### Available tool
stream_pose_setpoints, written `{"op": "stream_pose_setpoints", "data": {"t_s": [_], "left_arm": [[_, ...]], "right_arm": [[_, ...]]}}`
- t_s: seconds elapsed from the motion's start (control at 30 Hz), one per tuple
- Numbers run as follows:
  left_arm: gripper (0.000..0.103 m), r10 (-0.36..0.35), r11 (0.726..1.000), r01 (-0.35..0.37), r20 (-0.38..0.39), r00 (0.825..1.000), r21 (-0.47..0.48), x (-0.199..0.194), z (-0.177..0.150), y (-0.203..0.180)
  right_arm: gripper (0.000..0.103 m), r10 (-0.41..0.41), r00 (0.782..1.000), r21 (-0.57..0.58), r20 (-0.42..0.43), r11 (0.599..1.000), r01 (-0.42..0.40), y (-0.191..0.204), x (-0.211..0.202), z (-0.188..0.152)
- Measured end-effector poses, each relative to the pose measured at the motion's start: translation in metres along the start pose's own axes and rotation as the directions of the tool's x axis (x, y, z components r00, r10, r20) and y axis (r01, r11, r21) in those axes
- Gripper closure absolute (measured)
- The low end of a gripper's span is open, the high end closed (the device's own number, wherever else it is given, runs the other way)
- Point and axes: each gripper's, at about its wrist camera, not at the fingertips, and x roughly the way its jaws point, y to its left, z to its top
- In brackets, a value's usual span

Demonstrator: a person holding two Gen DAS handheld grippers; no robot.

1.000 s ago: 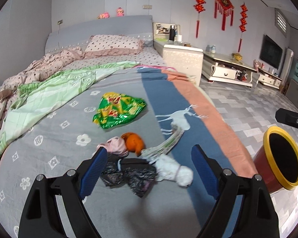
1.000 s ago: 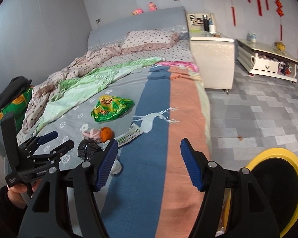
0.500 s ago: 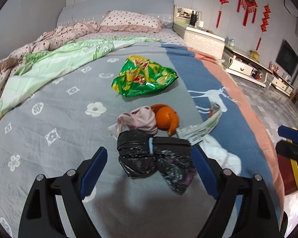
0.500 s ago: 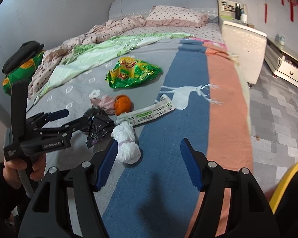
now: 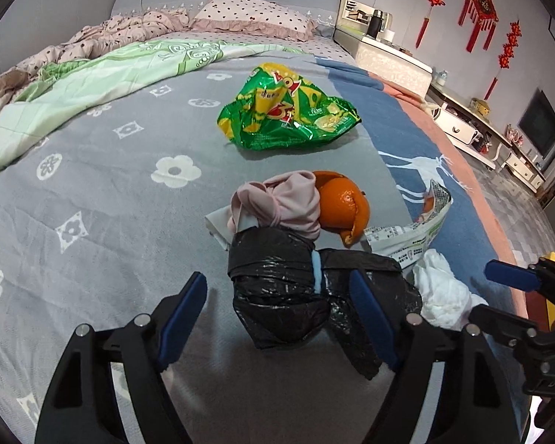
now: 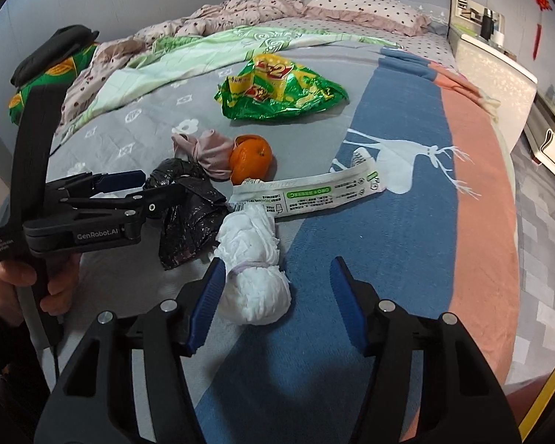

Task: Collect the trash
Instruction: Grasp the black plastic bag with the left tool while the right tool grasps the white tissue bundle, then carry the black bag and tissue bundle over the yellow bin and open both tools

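Observation:
A pile of trash lies on the bed. My left gripper (image 5: 277, 285) hangs low over a crumpled black plastic bag (image 5: 273, 296). Its jaws are closing with the bag between them, and the left pad is still clear of it. My right gripper (image 6: 277, 270) straddles a white tissue wad (image 6: 255, 259). Those jaws are closing too, with a wide gap on the right side. Behind lie a pink cloth wad (image 5: 281, 203), a peeled orange (image 5: 342, 203), a printed paper wrapper (image 6: 314, 192) and a green snack bag (image 5: 288, 114).
A grey, blue and salmon blanket (image 6: 407, 222) covers the bed, with a green quilt (image 5: 103, 77) and a pillow (image 5: 255, 14) farther back. A yellow bin rim (image 6: 544, 399) shows at the lower right. A white nightstand (image 5: 388, 59) and tiled floor lie to the right.
Both grippers have come down and forward onto the trash pile, and their jaws have narrowed. The bin has slid almost out of both views.

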Motion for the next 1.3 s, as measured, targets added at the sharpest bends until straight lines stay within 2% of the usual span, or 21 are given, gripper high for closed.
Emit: {"op": "stream_pose_setpoints", "data": {"t_s": [0.13, 0.3, 0.63, 0.67, 1.0, 1.3], "left_arm": [[0.042, -0.023, 1.0, 0.023, -0.001, 1.0, 0.01, 0.003, -0.002, -0.002], [0.054, -0.03, 0.999, 0.03, 0.005, 1.0, 0.026, 0.003, -0.002, -0.008], [0.068, -0.035, 0.999, 0.034, 0.009, 0.999, 0.022, 0.003, -0.002, -0.006], [0.072, -0.033, 0.999, 0.033, 0.009, 0.999, 0.023, 0.002, -0.002, -0.006], [0.082, -0.031, 0.999, 0.03, 0.026, 0.999, 0.029, -0.015, 0.001, -0.005], [0.087, -0.034, 0.998, 0.03, 0.071, 0.997, 0.056, -0.046, 0.001, -0.013]], "right_arm": [[0.052, 0.011, 1.0, -0.016, -0.023, 1.0, -0.011, 0.002, 0.013, 0.003], [0.062, 0.018, 0.999, -0.064, -0.045, 0.998, -0.021, 0.013, 0.022, 0.003], [0.073, 0.044, 0.997, -0.062, -0.065, 0.997, -0.048, 0.02, 0.026, 0.001], [0.074, 0.045, 0.997, -0.06, -0.062, 0.997, -0.049, 0.02, 0.025, 0.001], [0.075, 0.037, 0.999, -0.029, 0.0, 0.999, -0.037, 0.016, -0.007, 0.002], [0.075, 0.013, 0.997, 0.017, 0.072, 1.0, -0.014, 0.008, -0.051, -0.002]]}}
